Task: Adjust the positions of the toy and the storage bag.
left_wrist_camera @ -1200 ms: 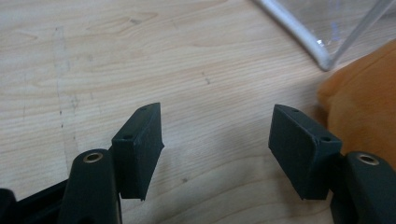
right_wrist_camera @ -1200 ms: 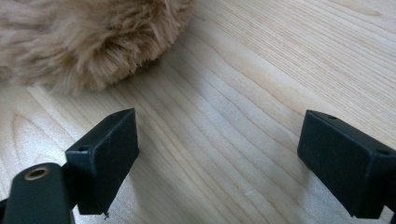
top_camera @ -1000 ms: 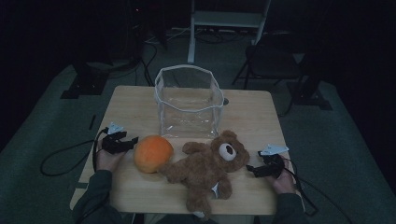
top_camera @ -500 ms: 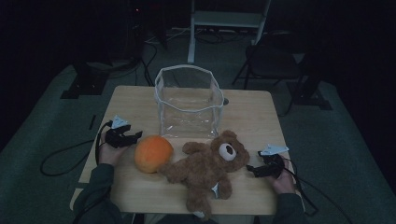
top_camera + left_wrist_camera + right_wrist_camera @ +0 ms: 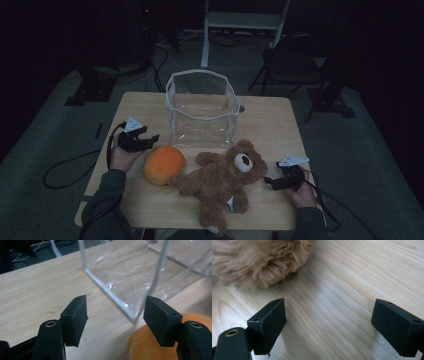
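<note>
right gripper: in my right hand near the table's front right edge, jaws wide apart, nothing between them but bare wood; fur of the teddy bear just ahead in the right gripper view.
teddy bear: brown plush lying on its back at front centre, head toward the bag, one arm against the orange ball.
orange ball: plush, round, on the table left of the bear, touching its arm; its orange edge is just under my left jaw tips in the left gripper view.
left gripper: in my left hand above the table's left side, just beside the ball, jaws about half apart and empty, aimed past the ball at the bag's near corner.
clear bag: stands open and upright behind both toys, white-trimmed rim, looks empty, though the dim high view makes that hard to be sure of.
table: light wood, otherwise bare.
step: approach; nothing picked up, left gripper lining up on the ball.
next move: probably spread the left jaws wider, bring them down around the ball, squeeze, lift over the bag rim.
</note>
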A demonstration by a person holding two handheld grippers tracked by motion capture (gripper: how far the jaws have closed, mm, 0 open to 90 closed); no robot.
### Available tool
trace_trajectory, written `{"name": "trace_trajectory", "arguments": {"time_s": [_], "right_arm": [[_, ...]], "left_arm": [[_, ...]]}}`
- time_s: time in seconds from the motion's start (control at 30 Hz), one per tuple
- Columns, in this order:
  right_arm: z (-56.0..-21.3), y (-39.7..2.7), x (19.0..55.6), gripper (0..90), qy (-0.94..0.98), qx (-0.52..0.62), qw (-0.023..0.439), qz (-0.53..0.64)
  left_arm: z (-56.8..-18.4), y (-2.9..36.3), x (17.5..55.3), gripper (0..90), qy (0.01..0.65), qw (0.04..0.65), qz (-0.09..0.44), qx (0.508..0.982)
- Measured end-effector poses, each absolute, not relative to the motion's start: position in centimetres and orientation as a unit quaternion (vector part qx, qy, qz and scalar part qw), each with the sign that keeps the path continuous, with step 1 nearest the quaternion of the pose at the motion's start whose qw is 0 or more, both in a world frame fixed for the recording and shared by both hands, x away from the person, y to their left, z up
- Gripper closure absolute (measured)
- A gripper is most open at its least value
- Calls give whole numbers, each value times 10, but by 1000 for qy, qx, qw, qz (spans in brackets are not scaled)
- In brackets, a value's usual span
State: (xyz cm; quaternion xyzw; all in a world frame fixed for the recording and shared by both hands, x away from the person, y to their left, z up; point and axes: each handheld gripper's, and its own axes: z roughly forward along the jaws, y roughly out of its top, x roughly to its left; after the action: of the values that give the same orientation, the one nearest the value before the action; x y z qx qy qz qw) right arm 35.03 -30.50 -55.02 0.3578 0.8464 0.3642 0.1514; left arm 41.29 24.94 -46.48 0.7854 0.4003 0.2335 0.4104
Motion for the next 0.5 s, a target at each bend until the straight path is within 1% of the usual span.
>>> {"name": "trace_trajectory", "arguments": {"time_s": [0.23,0.37,0.5], "right_arm": [[-550,-305,350,117,846,358,152,364],[-550,-305,350,117,846,358,152,364],[-550,-305,350,117,846,358,152,364]], "left_arm": [[-452,238,405,358,376,430,230,788],[-448,237,393,357,371,445,221,784],[-447,235,378,282,372,448,218,783]]}}
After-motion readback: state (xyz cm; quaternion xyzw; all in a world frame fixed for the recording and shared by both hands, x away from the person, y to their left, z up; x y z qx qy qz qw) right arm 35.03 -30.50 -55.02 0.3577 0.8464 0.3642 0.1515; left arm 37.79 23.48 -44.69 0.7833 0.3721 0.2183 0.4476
